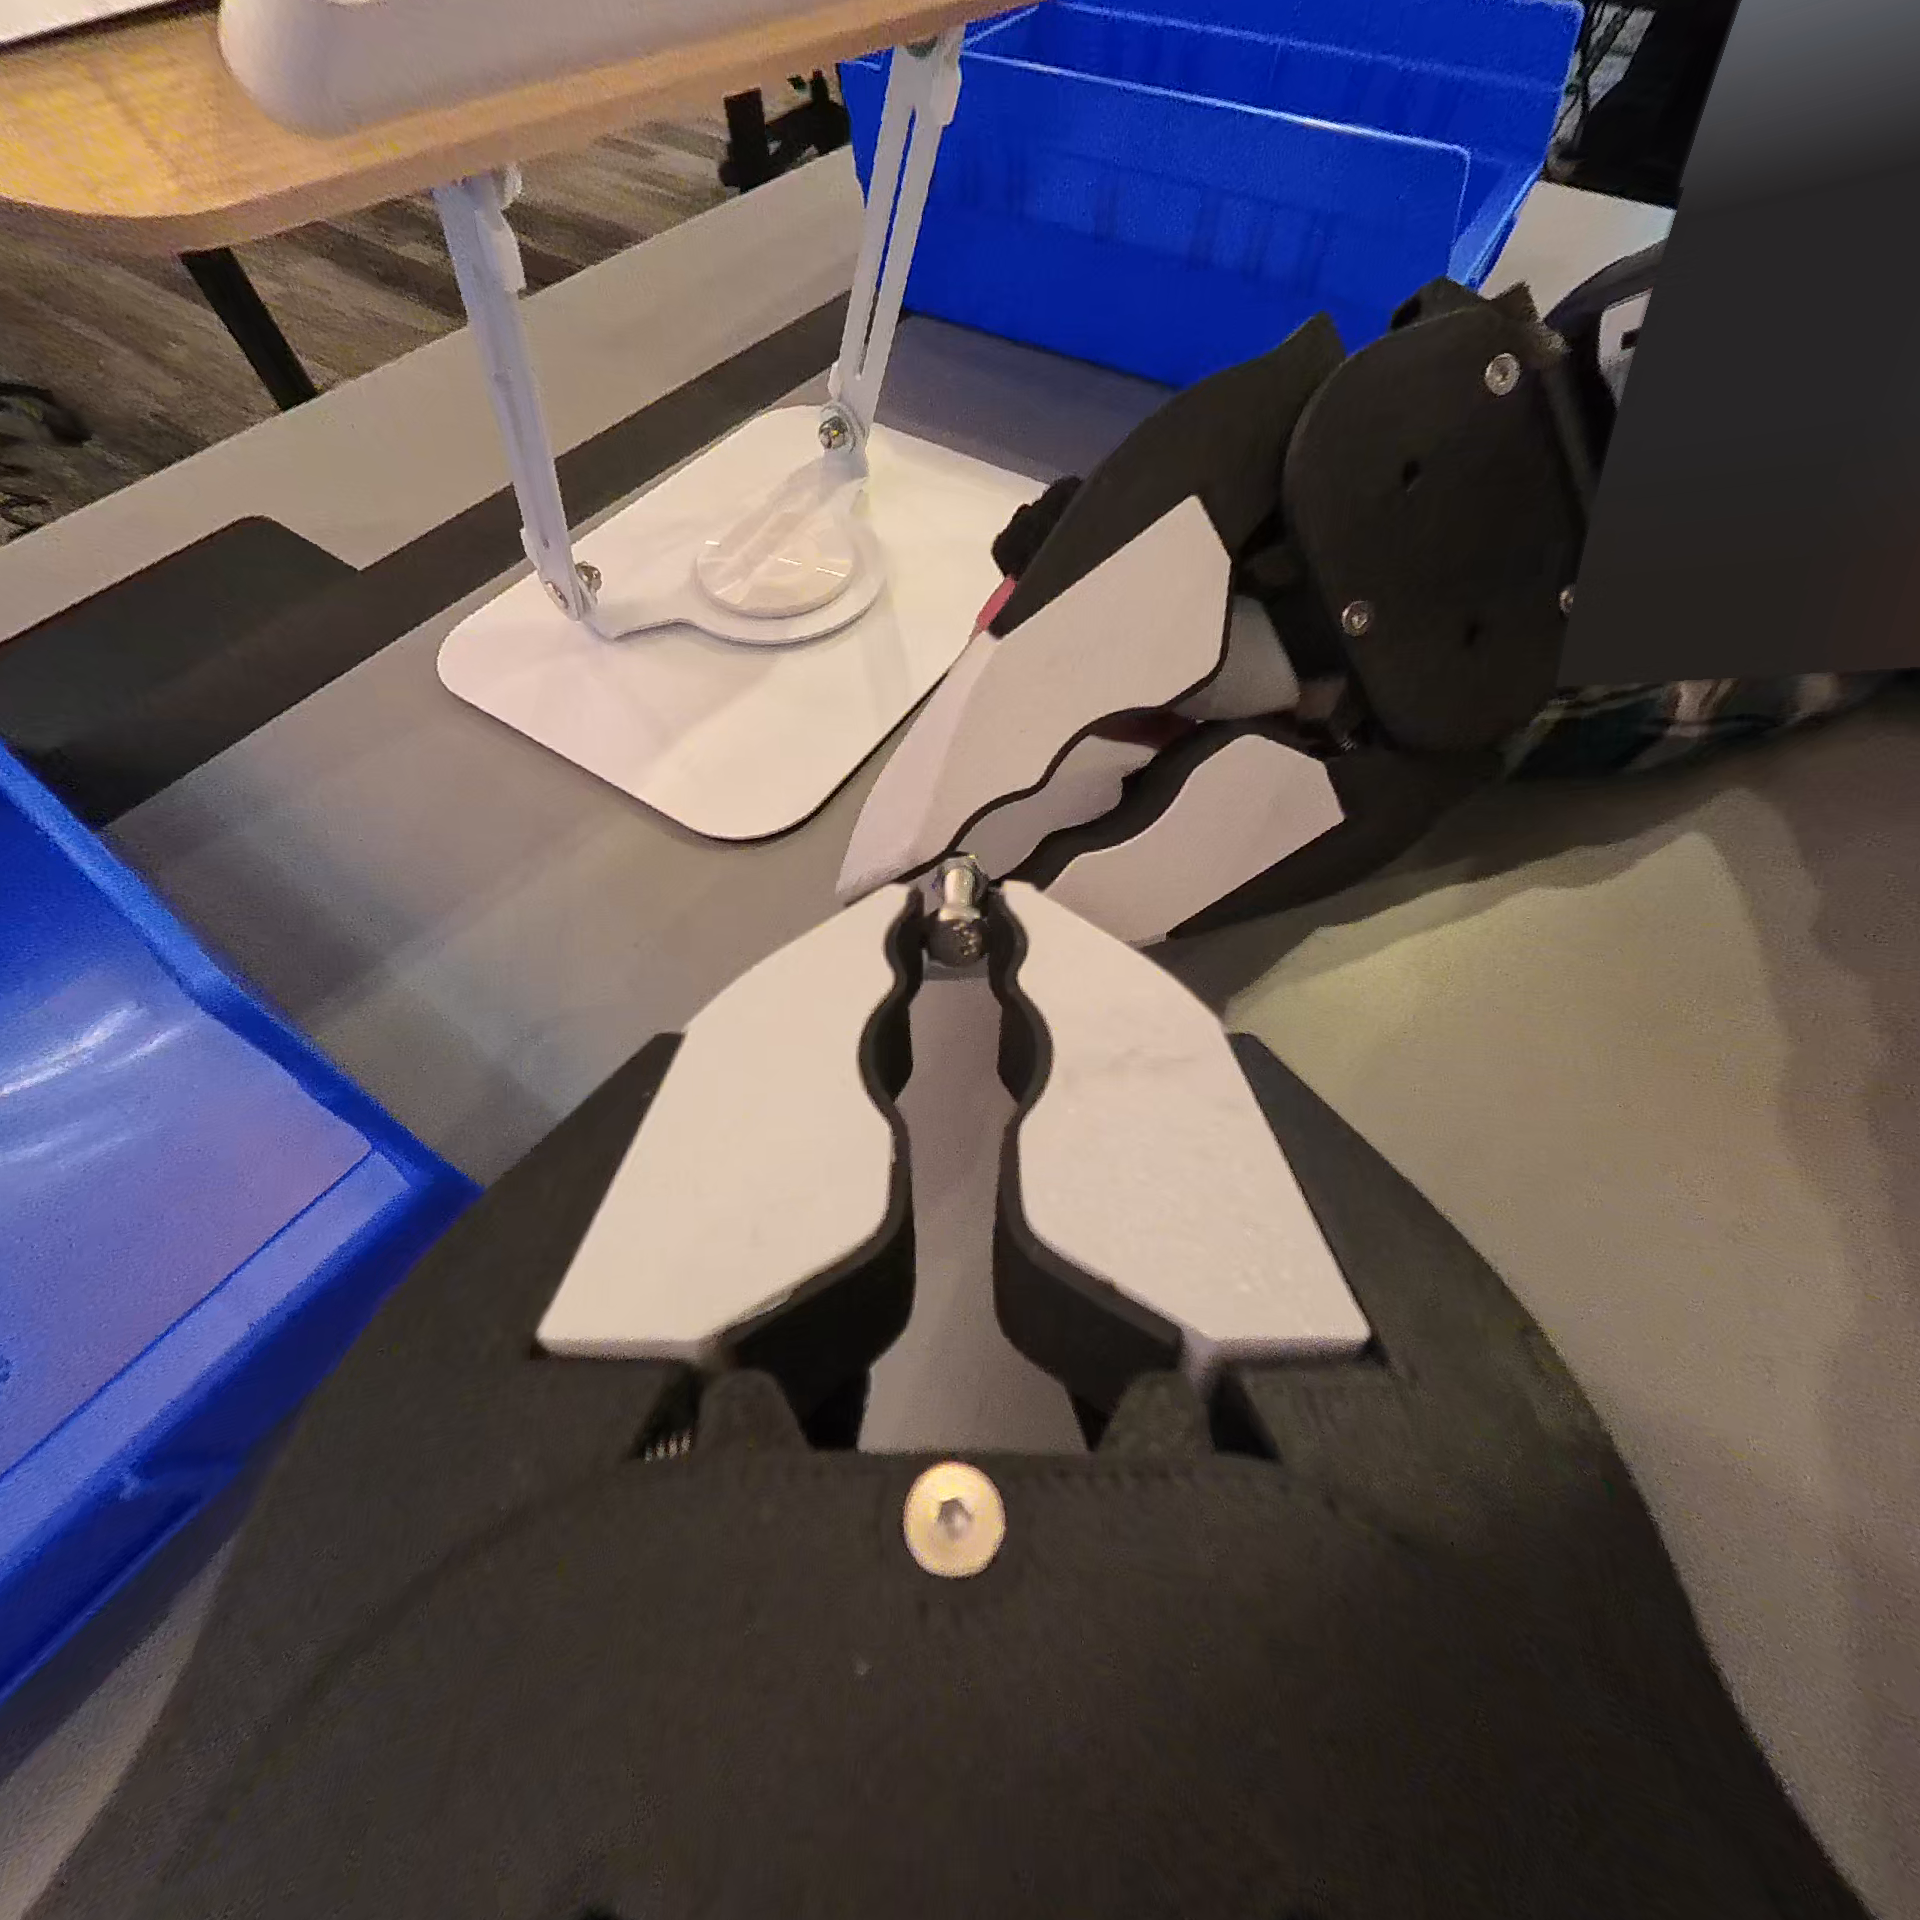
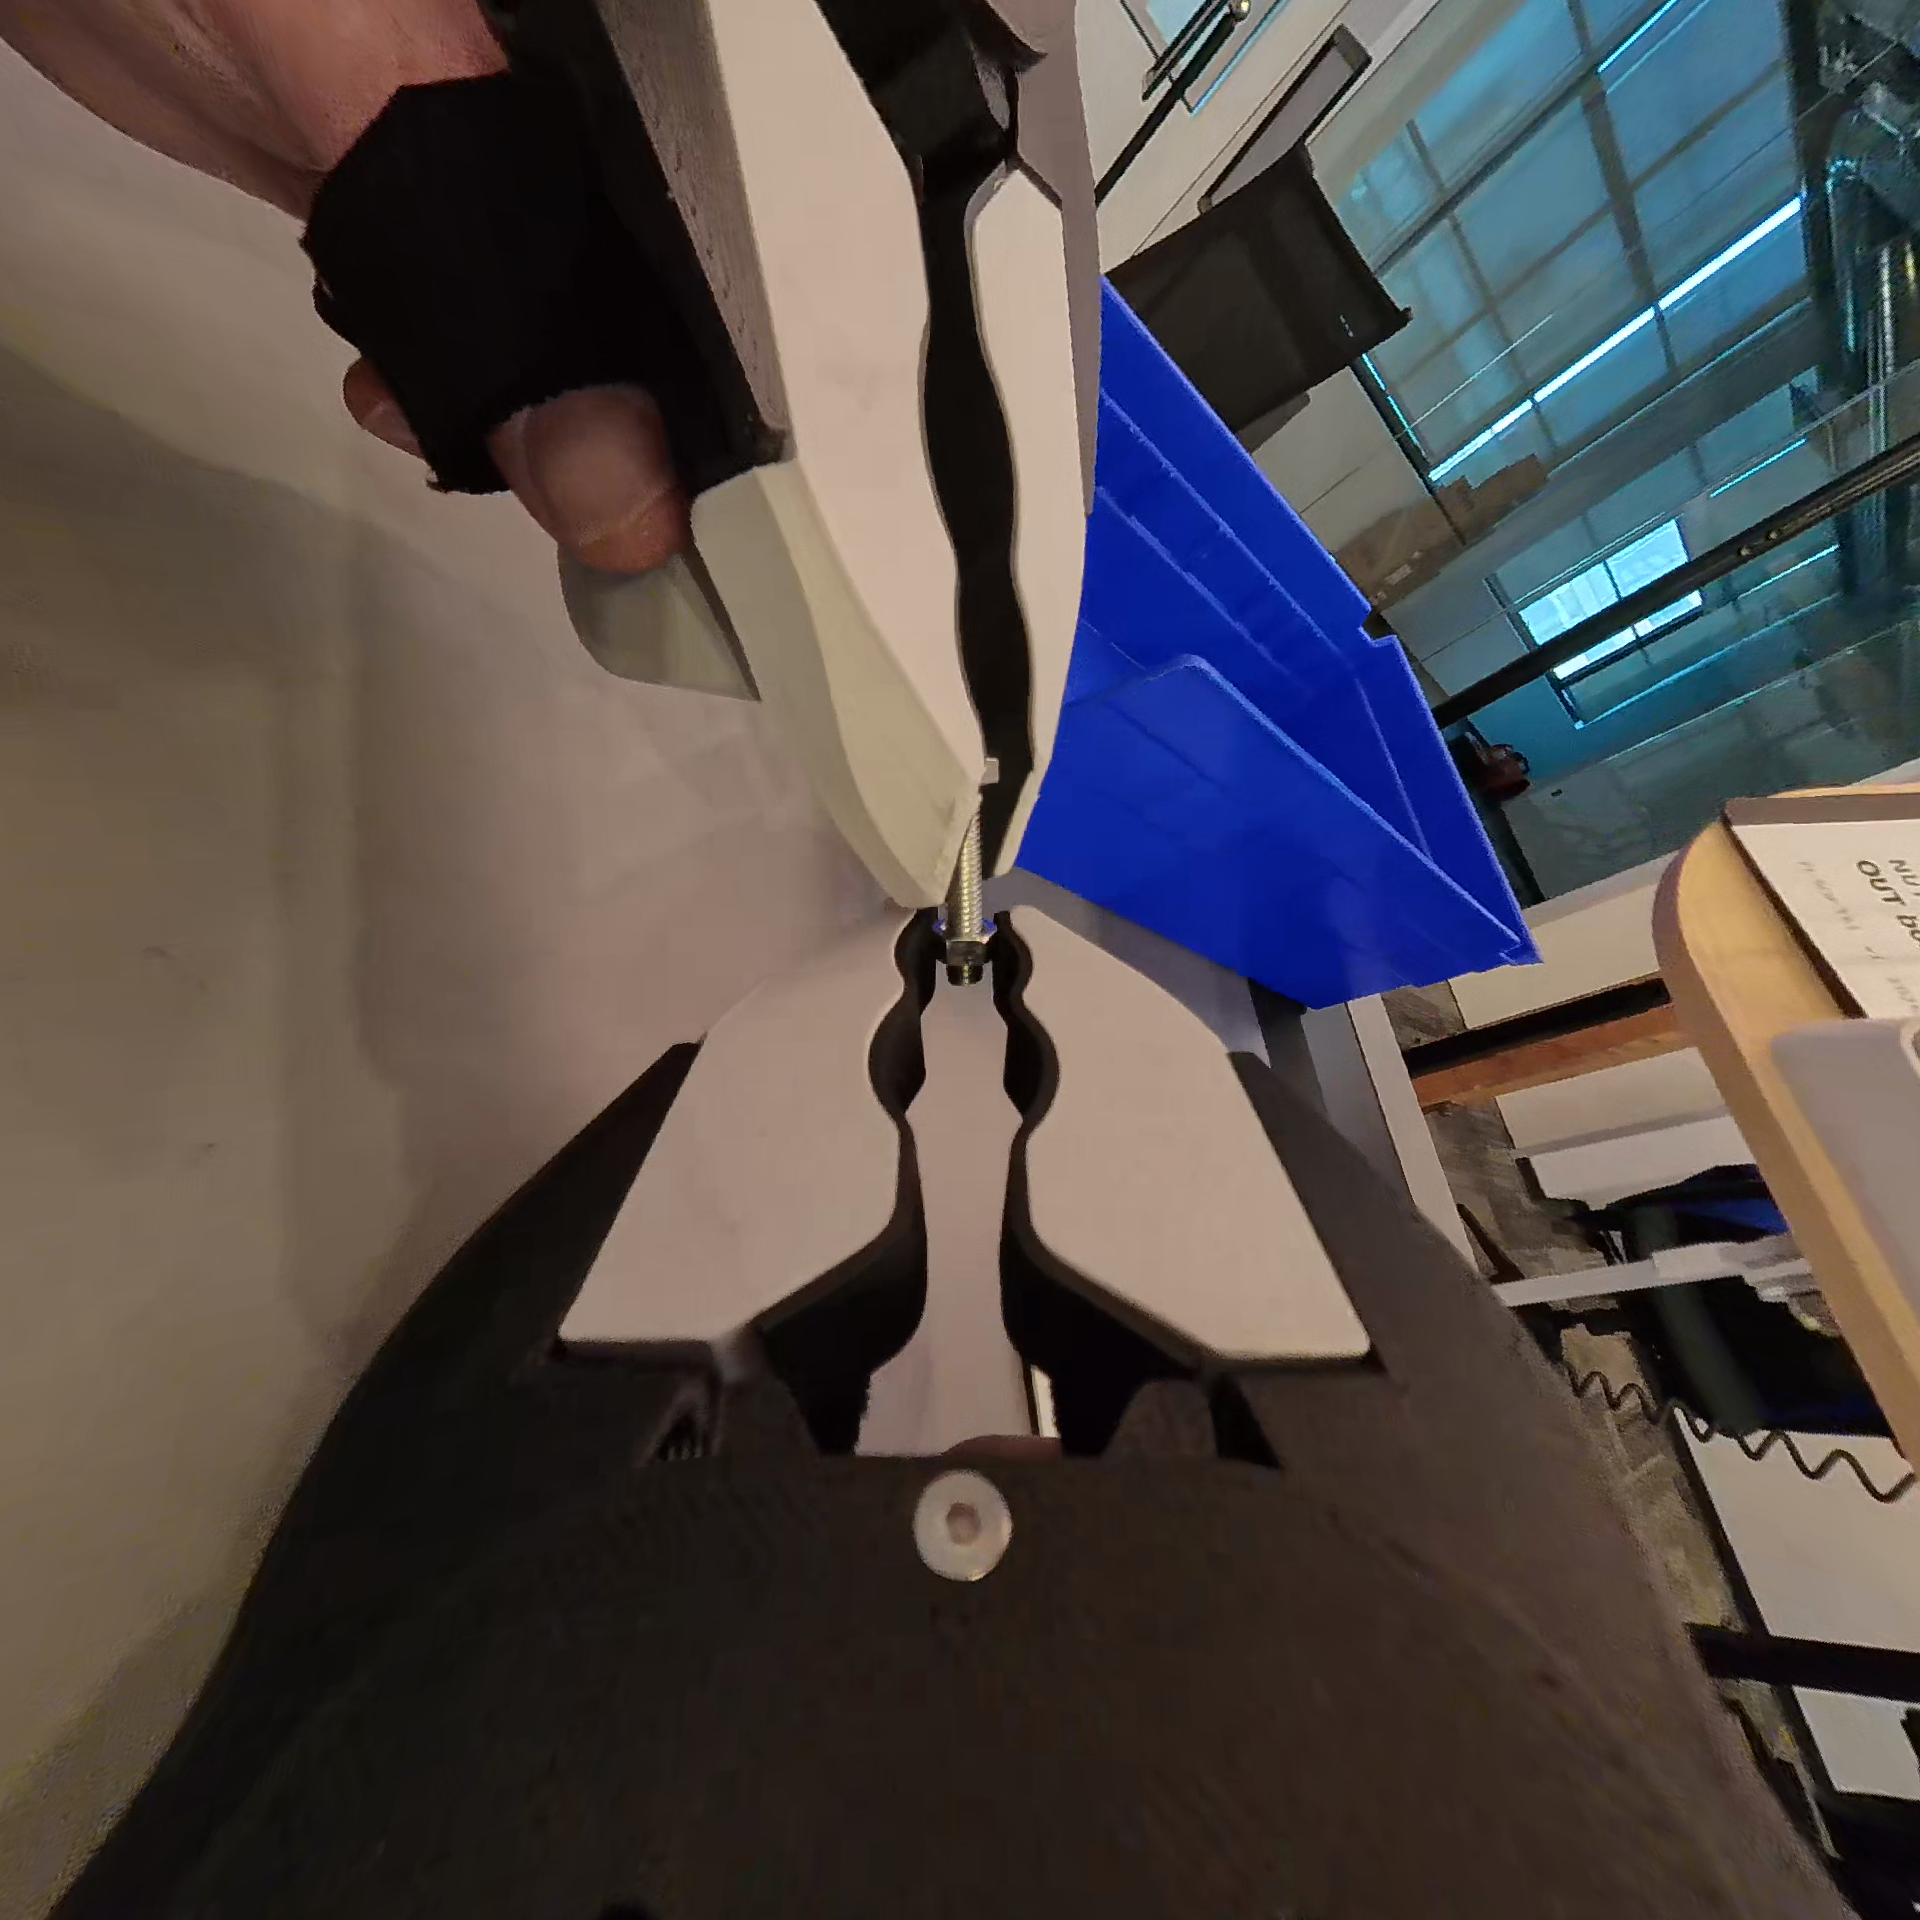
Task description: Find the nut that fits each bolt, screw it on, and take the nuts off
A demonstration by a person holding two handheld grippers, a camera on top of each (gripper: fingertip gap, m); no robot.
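Two blue bins [image 1: 156, 1195] flanking a grey bench [image 1: 343, 935], one white stand [image 1: 717, 675] between them, left hand-held gripper [image 1: 957, 902] pinching one silver bolt [image 1: 958, 930] at its head, right hand-held gripper [image 2: 970, 935] clamped on one nut [image 2: 968, 948] threaded on that bolt, all held above the bench.

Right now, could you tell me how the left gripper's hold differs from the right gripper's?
The left gripper clamps the silver bolt at its head end; the right gripper clamps the nut threaded onto the shaft. The left gripper points across the grey table; the right gripper meets it at an angle. Both are closed on the same assembly.
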